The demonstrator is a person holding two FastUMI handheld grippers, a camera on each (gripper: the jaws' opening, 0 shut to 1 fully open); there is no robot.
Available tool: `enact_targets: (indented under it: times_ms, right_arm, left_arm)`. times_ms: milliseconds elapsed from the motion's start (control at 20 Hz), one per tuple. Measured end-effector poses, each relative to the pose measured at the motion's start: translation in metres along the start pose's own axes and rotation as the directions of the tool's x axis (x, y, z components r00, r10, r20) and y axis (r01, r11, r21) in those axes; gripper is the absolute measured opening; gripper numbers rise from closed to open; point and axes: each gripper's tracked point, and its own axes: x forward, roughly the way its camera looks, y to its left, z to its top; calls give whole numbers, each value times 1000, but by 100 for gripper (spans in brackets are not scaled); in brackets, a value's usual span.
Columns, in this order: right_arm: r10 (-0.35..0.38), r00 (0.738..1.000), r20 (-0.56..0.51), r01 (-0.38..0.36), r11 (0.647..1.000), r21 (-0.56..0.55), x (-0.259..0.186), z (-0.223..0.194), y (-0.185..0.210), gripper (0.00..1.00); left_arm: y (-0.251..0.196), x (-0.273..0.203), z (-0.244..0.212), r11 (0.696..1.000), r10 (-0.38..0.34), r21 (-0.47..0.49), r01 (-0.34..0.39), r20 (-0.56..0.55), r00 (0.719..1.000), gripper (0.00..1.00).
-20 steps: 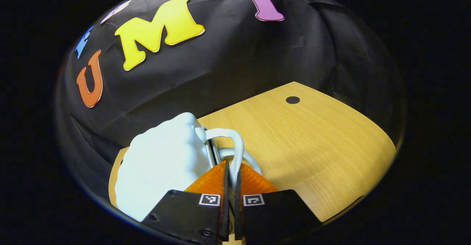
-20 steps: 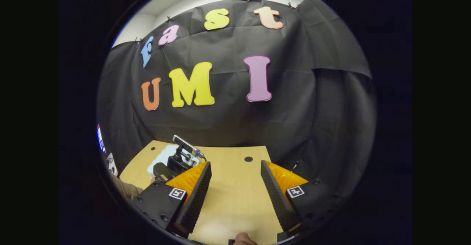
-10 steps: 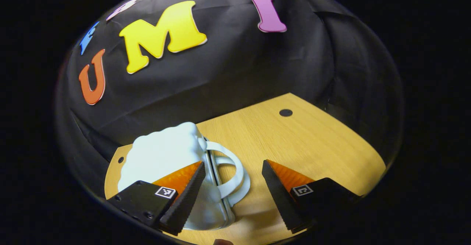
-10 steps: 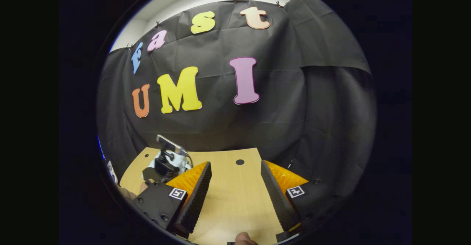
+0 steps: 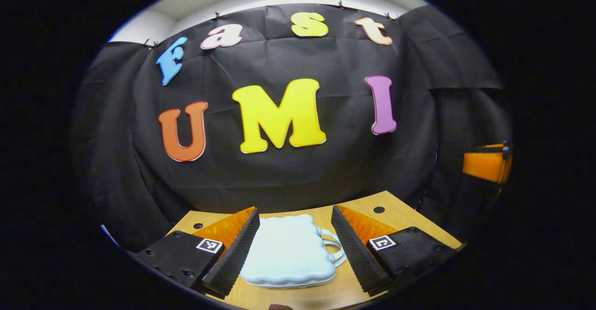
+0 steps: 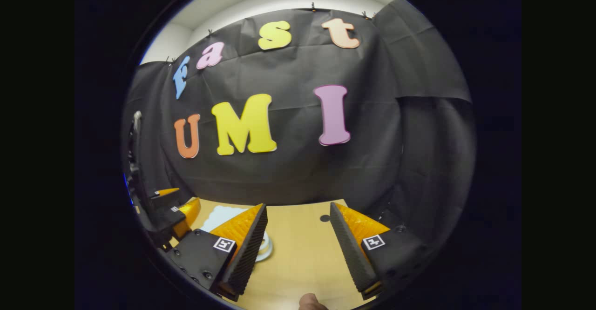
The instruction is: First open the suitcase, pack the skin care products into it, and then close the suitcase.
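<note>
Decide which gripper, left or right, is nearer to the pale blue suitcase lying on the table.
Left. The left gripper hangs open just above and in front of the suitcase, which shows between its fingers. The right gripper is open over bare table, off to the suitcase's handle side.

Even overhead light is falling on the wooden tabletop [image 5: 358, 286], leaving a soft shadow under the pale suitcase [image 5: 286, 252] near its front edge. Fisheye bending is curving the tabletop's far edge in both views. Everything is staying sharp, without glare or blur
</note>
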Motion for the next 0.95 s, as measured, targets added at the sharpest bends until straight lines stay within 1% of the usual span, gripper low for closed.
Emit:
enact_targets:
  times_ms: [100,150,200,350,450,500,550,600,700,750,900,950]
  right_arm:
    - [36,999,18,-36,999,-30,0,0,37,81]
    - [54,998,28,-52,998,-46,-1,0,54,81]
    - [68,997,39,-65,996,-60,-1,0,71,81]
    - [99,994,42,-95,991,-96,-3,-2,113,81]
    - [112,993,45,-107,988,-110,-6,1,135,81]
    - [109,993,51,-102,987,-121,-6,3,143,81]
    - [116,992,54,-109,986,-128,-8,1,152,81]
    - [121,991,51,-113,984,-136,-9,0,161,81]
    - [130,990,52,-120,980,-159,-14,-1,174,79]
    - [129,990,57,-118,979,-167,-16,0,180,81]
    - [126,990,67,-113,978,-176,-21,0,191,81]
    - [119,990,69,-105,979,-177,-22,1,193,79]
  left_arm:
    - [23,-13,7,996,1,-92,0,13,1000,98]
    - [34,-20,11,993,0,-119,1,13,1000,98]
    - [46,-24,13,993,8,-120,-5,26,1000,98]
    - [86,-30,15,996,54,-80,-50,50,997,98]
    - [97,-34,15,993,49,-113,-42,58,997,99]
    - [101,-35,16,991,40,-128,-32,62,997,99]
    - [106,-35,16,991,36,-134,-26,66,997,94]
    - [109,-35,15,991,30,-132,-21,67,997,99]
    - [118,-36,13,991,23,-132,-14,68,997,99]
    - [120,-38,13,991,19,-134,-9,72,997,99]
    - [125,-36,12,991,4,-135,6,73,997,99]
    - [127,-35,10,991,-3,-132,12,69,998,99]
